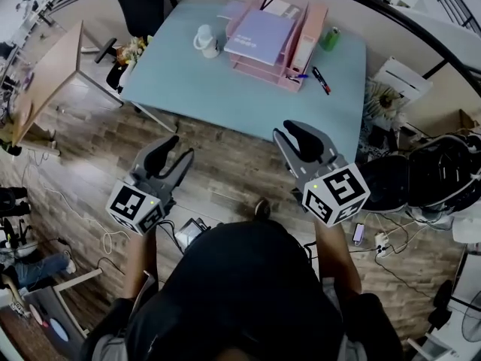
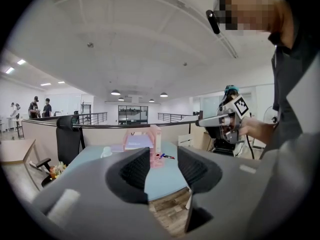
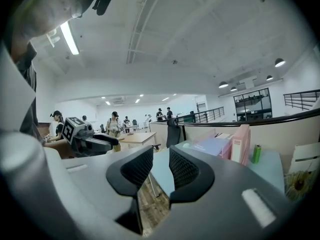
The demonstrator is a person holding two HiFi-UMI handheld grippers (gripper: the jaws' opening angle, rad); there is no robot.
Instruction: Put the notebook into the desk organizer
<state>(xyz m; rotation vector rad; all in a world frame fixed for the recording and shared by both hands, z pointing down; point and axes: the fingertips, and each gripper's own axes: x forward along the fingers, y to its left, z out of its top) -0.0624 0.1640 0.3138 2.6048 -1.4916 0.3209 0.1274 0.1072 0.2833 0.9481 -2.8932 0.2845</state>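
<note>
A lavender notebook (image 1: 259, 36) lies on top of the pink desk organizer (image 1: 297, 47) at the far side of the light blue desk (image 1: 225, 96). Both grippers hang over the wooden floor in front of the desk, well short of it. My left gripper (image 1: 179, 147) is open with nothing between its jaws; past it in the left gripper view stand the organizer (image 2: 155, 146) and the notebook (image 2: 137, 142). My right gripper (image 1: 282, 130) is shut and empty, with only a narrow slit between the fingers. The right gripper view has the organizer (image 3: 241, 144) to the right of its jaws.
On the desk stand a white mug (image 1: 204, 40) left of the organizer and a green bottle (image 1: 330, 38) to its right, with pens (image 1: 321, 80) in front. A black chair (image 1: 139, 2) stands behind the desk's left end. Bags (image 1: 436, 171) and cables lie on the floor at right.
</note>
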